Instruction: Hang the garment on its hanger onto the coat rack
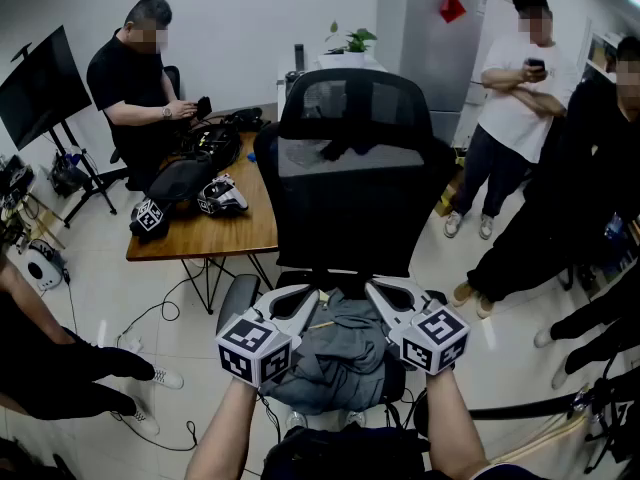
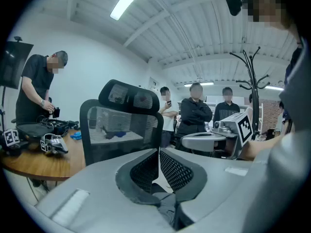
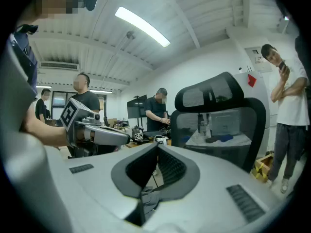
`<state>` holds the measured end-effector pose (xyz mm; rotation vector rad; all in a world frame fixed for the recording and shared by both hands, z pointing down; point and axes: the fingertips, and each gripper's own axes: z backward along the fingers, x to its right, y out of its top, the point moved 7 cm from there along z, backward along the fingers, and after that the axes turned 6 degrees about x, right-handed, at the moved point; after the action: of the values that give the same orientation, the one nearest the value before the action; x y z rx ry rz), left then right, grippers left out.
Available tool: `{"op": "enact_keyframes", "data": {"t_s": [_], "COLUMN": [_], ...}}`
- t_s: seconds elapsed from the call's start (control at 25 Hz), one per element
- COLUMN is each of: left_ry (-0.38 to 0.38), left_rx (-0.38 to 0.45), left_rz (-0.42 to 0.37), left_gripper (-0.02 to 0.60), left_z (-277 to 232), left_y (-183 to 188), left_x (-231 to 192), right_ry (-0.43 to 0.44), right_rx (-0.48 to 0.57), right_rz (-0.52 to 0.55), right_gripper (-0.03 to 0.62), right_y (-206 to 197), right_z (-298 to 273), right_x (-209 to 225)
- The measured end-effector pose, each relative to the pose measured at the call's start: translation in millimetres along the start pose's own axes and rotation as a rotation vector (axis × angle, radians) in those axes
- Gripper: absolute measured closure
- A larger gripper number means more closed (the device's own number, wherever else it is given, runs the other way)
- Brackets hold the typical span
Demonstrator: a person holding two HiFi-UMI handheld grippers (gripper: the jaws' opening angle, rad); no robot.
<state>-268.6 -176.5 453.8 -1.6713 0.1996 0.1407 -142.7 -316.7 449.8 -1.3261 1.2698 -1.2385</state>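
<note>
Hovering over garment point(image 1: 338, 360), chair backrest point(image 1: 350, 203) close ahead; left gripper point(image 1: 308, 300), right gripper point(image 1: 377, 292) both closed.

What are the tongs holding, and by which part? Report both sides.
Nothing. The left tongs and right tongs are both shut and empty, over the grey garment lying on the chair.

A black mesh chair point(image 1: 350, 168) stands beside a wooden table point(image 1: 240, 223) carrying dark bags point(image 1: 185, 180). A monitor point(image 1: 40, 83) stands at left, a plant point(image 1: 355, 40) behind. People point(image 1: 515, 98) stand around.
</note>
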Motion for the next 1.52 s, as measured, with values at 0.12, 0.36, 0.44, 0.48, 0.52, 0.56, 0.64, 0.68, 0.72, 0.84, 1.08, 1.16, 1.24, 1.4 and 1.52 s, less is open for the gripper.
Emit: {"op": "enact_keyframes", "data": {"t_s": [0.12,0.36,0.44,0.48,0.52,0.56,0.64,0.68,0.72,0.84,1.08,1.16,1.24,1.4,1.52], "left_ry": [0.012,0.025,0.029,0.03,0.032,0.036,0.052,0.062,0.071,0.091,0.121,0.116,0.108,0.099,0.1], "left_rx": [-0.024,-0.074,-0.094,-0.103,-0.112,-0.123,-0.146,-0.157,-0.167,-0.198,-0.282,-0.3,-0.321,-0.358,-0.37], "left_rz": [-0.019,0.012,0.019,0.023,0.026,0.027,0.022,0.017,0.013,0.025,0.094,0.117,0.137,0.171,0.19], "left_gripper": [0.577,0.577,0.577,0.577,0.577,0.577,0.577,0.577,0.577,0.577,0.577,0.577,0.577,0.577,0.577], "left_z": [-1,-9,-13,-16,-19,-22,-28,-31,-35,-45,-61,-70,-76,-82,-85], "left_y": [-5,-30,-40,-45,-50,-57,-72,-79,-87,-113,-174,-189,-204,-228,-240], "left_x": [-5,-18,-23,-25,-28,-31,-37,-41,-46,-62,-91,-95,-98,-102,-106], "right_ry": [-0.005,-0.004,-0.004,0.0,0.006,0.012,0.027,0.034,0.042,0.063,0.094,0.1,0.11,0.152,0.19], "right_rx": [-0.006,-0.061,-0.102,-0.122,-0.141,-0.16,-0.199,-0.217,-0.236,-0.309,-0.454,-0.518,-0.576,-0.664,-0.721], "right_rz": [0.0,-0.008,-0.008,-0.011,-0.018,-0.026,-0.038,-0.04,-0.039,-0.044,-0.105,-0.112,-0.118,-0.138,-0.129], "right_gripper": [0.594,0.575,0.562,0.562,0.56,0.56,0.559,0.559,0.559,0.556,0.498,0.465,0.465,0.464,0.368], "right_y": [-3,-27,-43,-51,-59,-68,-87,-98,-109,-146,-228,-254,-280,-327,-354], "right_z": [-5,-19,-26,-30,-34,-37,-45,-50,-55,-71,-101,-111,-123,-146,-164], "right_x": [3,19,26,28,31,34,39,42,46,60,88,100,111,124,133]}}
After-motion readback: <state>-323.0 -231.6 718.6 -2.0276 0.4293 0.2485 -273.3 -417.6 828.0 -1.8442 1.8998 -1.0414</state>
